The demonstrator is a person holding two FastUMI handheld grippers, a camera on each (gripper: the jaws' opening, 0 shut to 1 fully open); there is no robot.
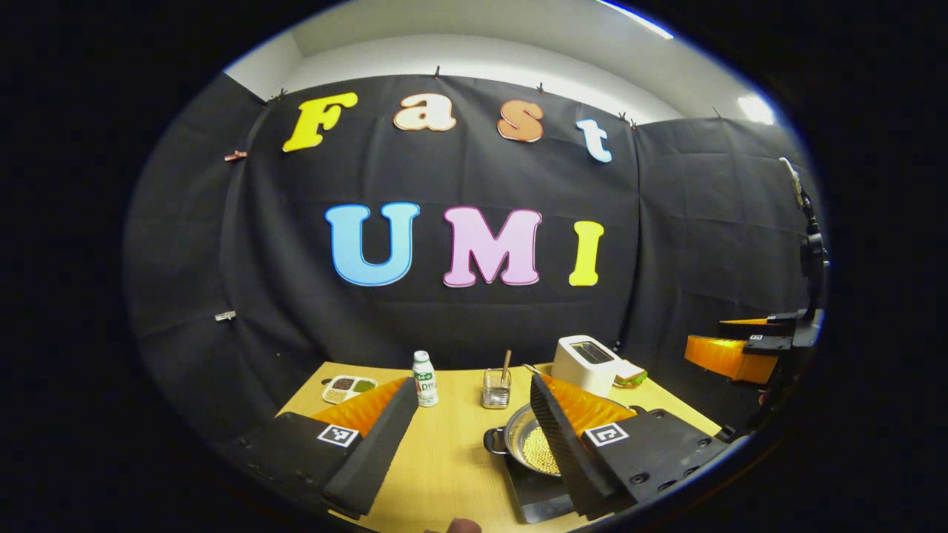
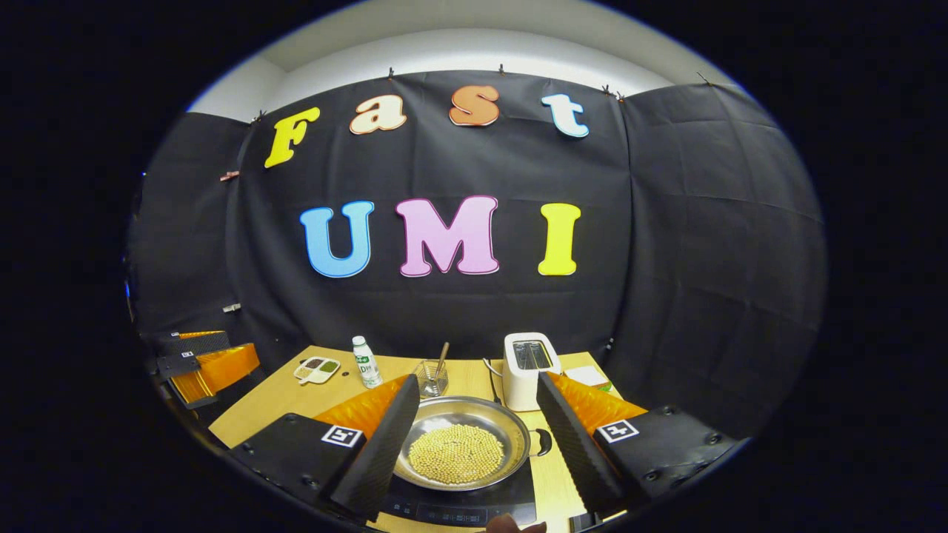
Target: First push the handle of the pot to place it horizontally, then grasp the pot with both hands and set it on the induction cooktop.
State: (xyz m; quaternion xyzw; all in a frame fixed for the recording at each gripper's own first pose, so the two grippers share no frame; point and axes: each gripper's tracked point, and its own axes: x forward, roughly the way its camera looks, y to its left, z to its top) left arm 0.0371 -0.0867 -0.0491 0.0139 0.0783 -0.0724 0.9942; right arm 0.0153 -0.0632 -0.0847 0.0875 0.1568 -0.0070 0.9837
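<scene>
A steel pot (image 2: 459, 444) holding yellow beans sits on the black induction cooktop (image 2: 459, 509) at the table's near edge. One small loop handle (image 2: 544, 442) points right. My right gripper (image 2: 478, 381) hovers open just in front of the pot, which appears between its fingers without touching them. In the left gripper view the pot (image 1: 524, 444) and cooktop (image 1: 535, 497) lie low on the right, partly behind that gripper's right finger, with a loop handle (image 1: 495, 440) facing left. My left gripper (image 1: 472, 389) is open over bare table.
On the wooden table (image 1: 444, 459) behind the pot stand a small white bottle (image 2: 364, 361), a glass with a stick (image 2: 432, 377), a white toaster (image 2: 526, 370) and a divided dish (image 2: 317, 369). The other gripper (image 1: 733, 355) hovers off the table's right side.
</scene>
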